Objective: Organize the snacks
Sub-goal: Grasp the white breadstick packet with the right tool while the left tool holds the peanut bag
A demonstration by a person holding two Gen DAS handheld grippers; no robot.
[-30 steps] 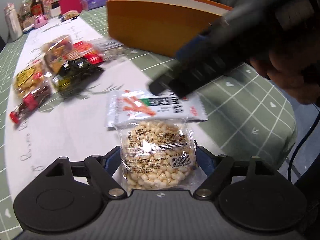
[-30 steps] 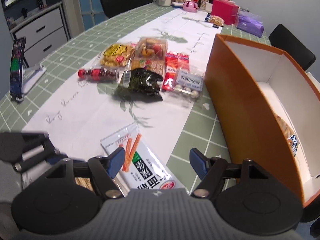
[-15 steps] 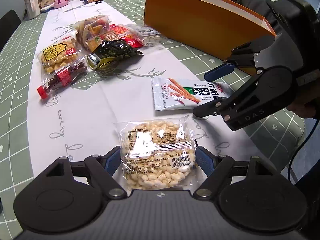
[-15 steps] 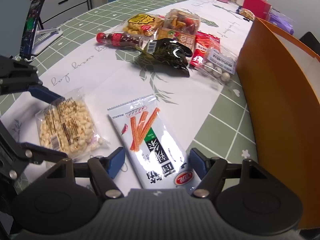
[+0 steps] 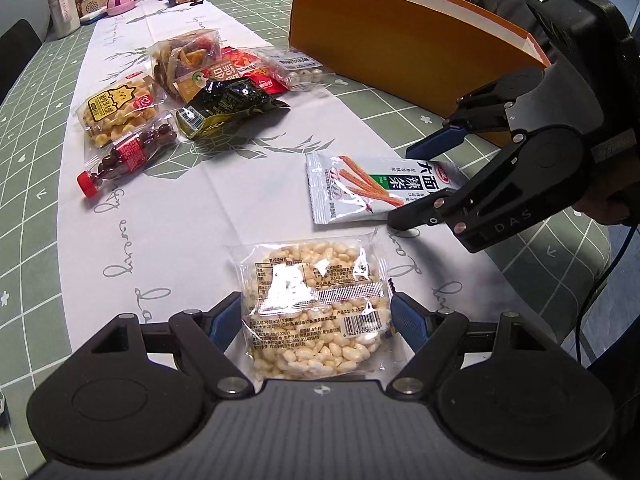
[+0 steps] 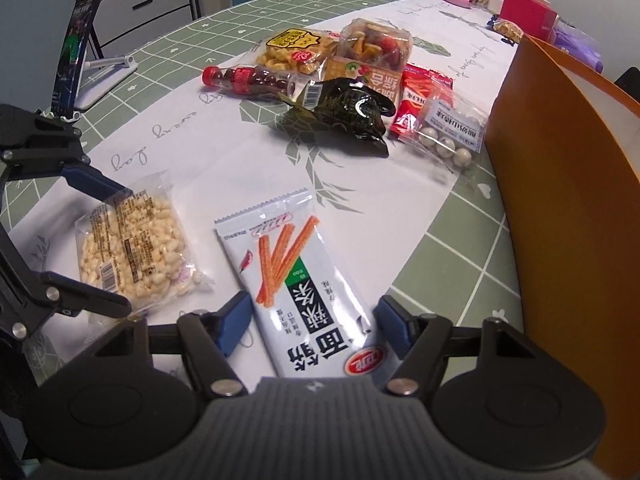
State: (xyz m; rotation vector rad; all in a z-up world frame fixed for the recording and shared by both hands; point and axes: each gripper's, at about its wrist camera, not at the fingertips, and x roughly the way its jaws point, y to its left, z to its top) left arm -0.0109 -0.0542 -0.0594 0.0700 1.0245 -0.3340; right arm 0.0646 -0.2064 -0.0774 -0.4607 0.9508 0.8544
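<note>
We see both grippers low over the table's white runner [image 5: 168, 216], each w/ a snack pack between its blue fingers. The left gripper [image 5: 316, 320] is spread wide around the clear puffed-rice pack [image 5: 316, 312], which lies flat on the runner; fingers sit just beside its edges, and we can't tell if they touch the wrapper. The right gripper [image 6: 312, 324] is likewise spread around the near end of the white spicy-strip packet [image 6: 304, 280], flat on the runner, fingers on either side w/ a small gap. The two packs lie near each other, apart. The orange box [image 6: 568, 216] stands open-topped on the right side of the table, just beside the right gripper. Farther up the runner we see the rest of the snacks in a cluster: black pouch [image 6: 352, 112], bag of white balls [image 6: 452, 132] near the box wall, red packet [image 6: 420, 100], cola-bottle candy [image 6: 248, 80], yellow cracker bag [image 6: 296, 50], mixed-fruit bag [image 6: 372, 48].
</note>
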